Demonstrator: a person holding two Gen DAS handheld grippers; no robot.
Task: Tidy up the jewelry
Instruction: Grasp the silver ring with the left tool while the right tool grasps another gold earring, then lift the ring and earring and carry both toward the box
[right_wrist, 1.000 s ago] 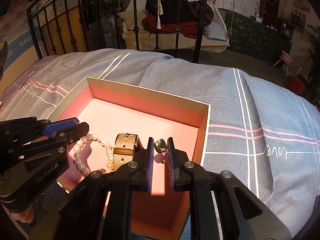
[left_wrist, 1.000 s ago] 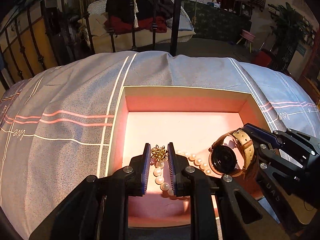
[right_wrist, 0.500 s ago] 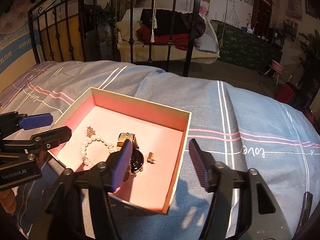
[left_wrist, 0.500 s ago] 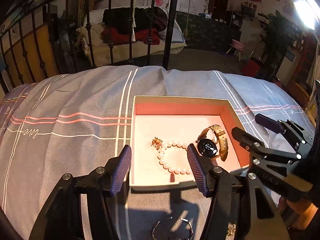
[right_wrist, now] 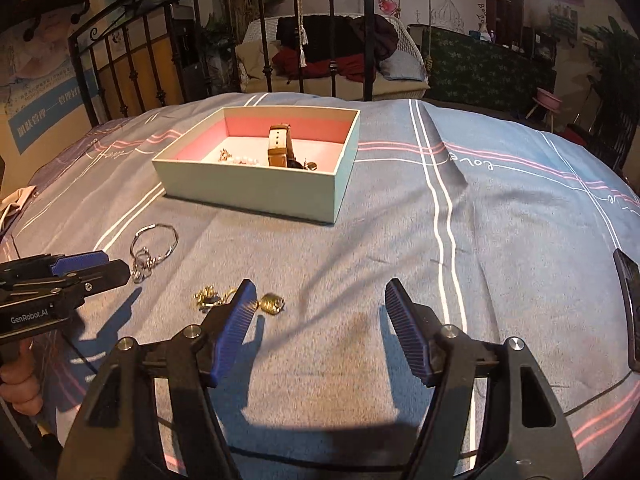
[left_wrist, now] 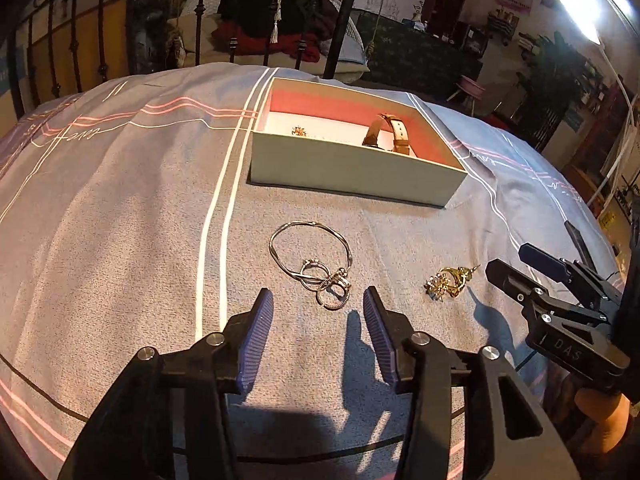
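An open box (left_wrist: 352, 172) with a pink inside sits on the bed; it also shows in the right wrist view (right_wrist: 256, 188). In it are a tan-strapped watch (left_wrist: 394, 134), a pearl bracelet (right_wrist: 244, 160) and a small gold piece (left_wrist: 299, 131). On the bedspread lie a silver bangle with rings (left_wrist: 316, 264) and a gold brooch (left_wrist: 450, 280). My left gripper (left_wrist: 318, 312) is open, just short of the rings. My right gripper (right_wrist: 320, 304) is open; a gold piece (right_wrist: 273, 303) lies by its left finger, with the brooch (right_wrist: 210, 298) further left.
The grey-blue striped bedspread (right_wrist: 480, 220) covers the whole surface. A black iron bed rail (right_wrist: 256, 40) stands behind the box. A dark phone-like object (right_wrist: 630, 304) lies at the right edge. Cloth (right_wrist: 16, 200) lies at the far left.
Both grippers have let go of the jewelry in the box, opened, and pulled back towards the near side of the bed, low over the loose pieces.
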